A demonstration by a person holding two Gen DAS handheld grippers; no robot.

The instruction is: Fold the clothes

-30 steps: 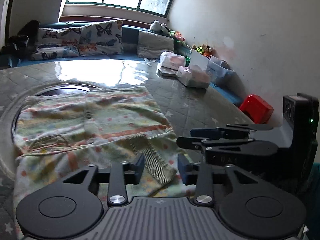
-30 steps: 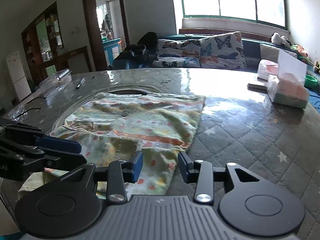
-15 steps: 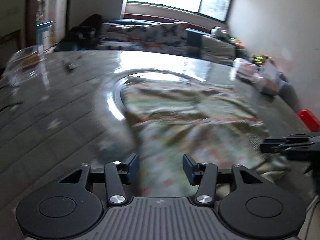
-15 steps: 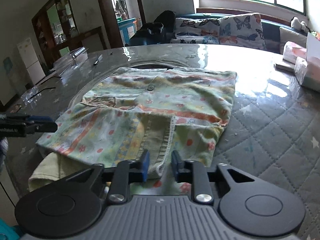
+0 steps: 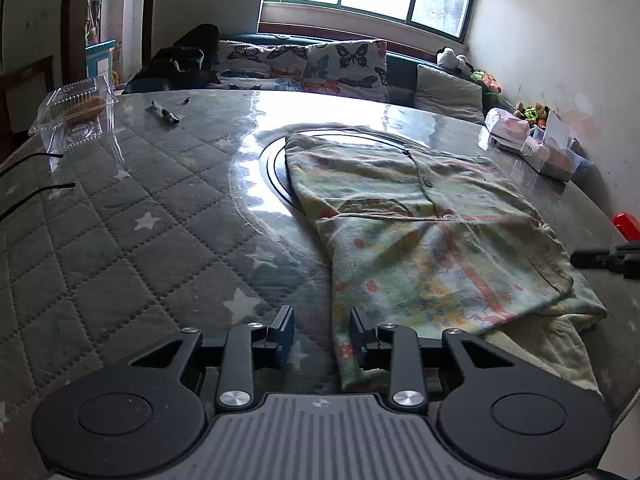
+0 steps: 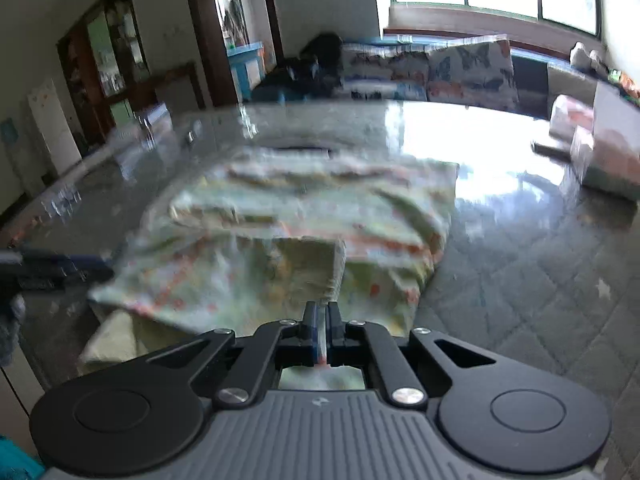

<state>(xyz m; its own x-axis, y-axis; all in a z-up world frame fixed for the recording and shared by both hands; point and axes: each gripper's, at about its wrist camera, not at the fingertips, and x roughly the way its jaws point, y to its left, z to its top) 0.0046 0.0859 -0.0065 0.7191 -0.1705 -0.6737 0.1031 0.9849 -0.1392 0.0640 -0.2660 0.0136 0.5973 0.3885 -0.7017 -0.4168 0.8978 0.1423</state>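
A pale green floral garment [image 5: 420, 236] with buttons lies on the quilted, glass-topped table [image 5: 120, 248]. My left gripper [image 5: 322, 336] is open at the garment's near left edge, with the cloth edge between its fingers. My right gripper [image 6: 322, 320] is shut on the garment's near hem [image 6: 280, 264]; this view is blurred by motion. The right gripper's tips show at the right edge of the left wrist view [image 5: 604, 260], and the left gripper shows at the left edge of the right wrist view [image 6: 52, 268].
A clear plastic box [image 5: 76, 112] and a pen [image 5: 164, 114] lie at the table's far left. Tissue packs and boxes [image 5: 536, 144] stand at the far right. A sofa with butterfly cushions [image 5: 312, 64] runs behind the table. A red object [image 5: 626, 224] sits at right.
My left gripper has swung from the garment's right side to its near left edge. My right gripper has moved forward and closed on the near hem.
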